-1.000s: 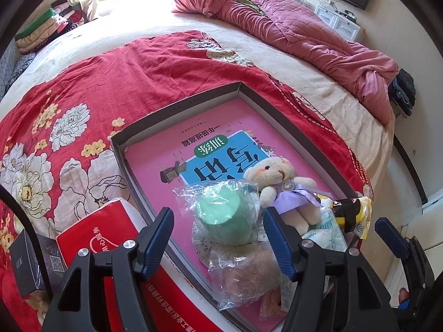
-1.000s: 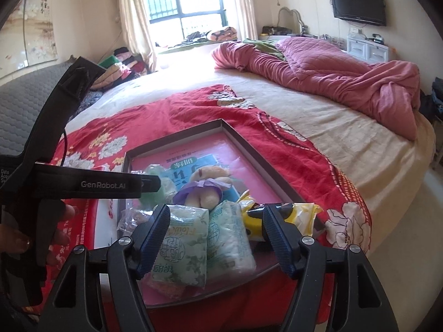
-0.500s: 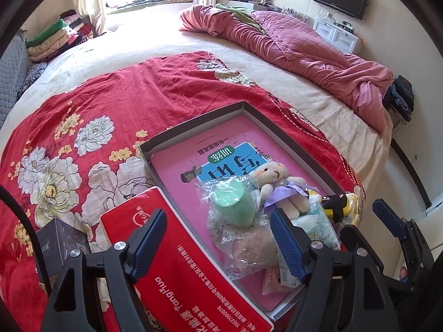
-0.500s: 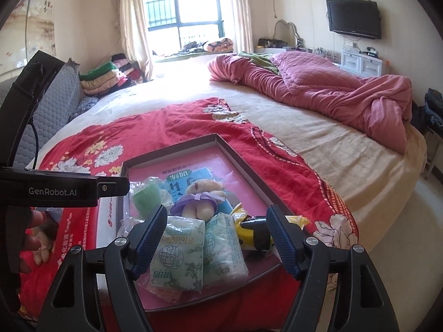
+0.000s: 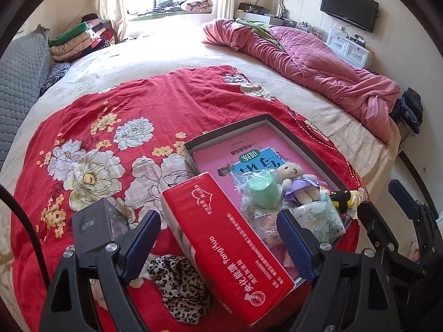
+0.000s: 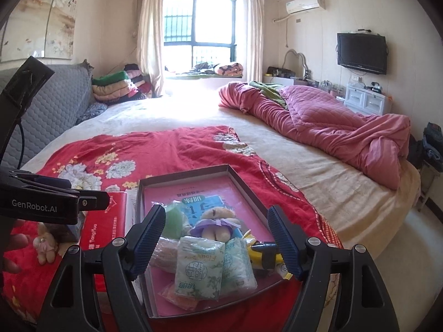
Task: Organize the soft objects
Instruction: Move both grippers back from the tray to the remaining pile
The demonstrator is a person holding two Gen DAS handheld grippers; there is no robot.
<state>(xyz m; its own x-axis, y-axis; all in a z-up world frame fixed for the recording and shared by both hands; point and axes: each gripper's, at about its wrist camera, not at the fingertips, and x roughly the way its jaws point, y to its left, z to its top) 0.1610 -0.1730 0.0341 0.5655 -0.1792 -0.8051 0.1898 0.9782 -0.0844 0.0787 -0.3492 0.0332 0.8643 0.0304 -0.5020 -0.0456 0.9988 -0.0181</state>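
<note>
A shallow grey box lies on the red flowered blanket with a pink book in its bottom. In it are a teddy bear in a purple dress, a green foam piece in a clear bag, tissue packets and a yellow-black item. My left gripper hovers above a red tissue pack; its jaws are opening and its pads touch nothing. My right gripper stands open above the box's near end, empty.
A leopard-print cloth and a small dark box lie left of the red pack. A tiny bear charm sits by a person's hand at the left. A pink quilt is bunched at the far right; the bed edge drops off on the right.
Both grippers have risen and drawn back from the box. The left view has swung left, bringing the red pack, leopard cloth and dark box into sight. The left jaws stand wider.
</note>
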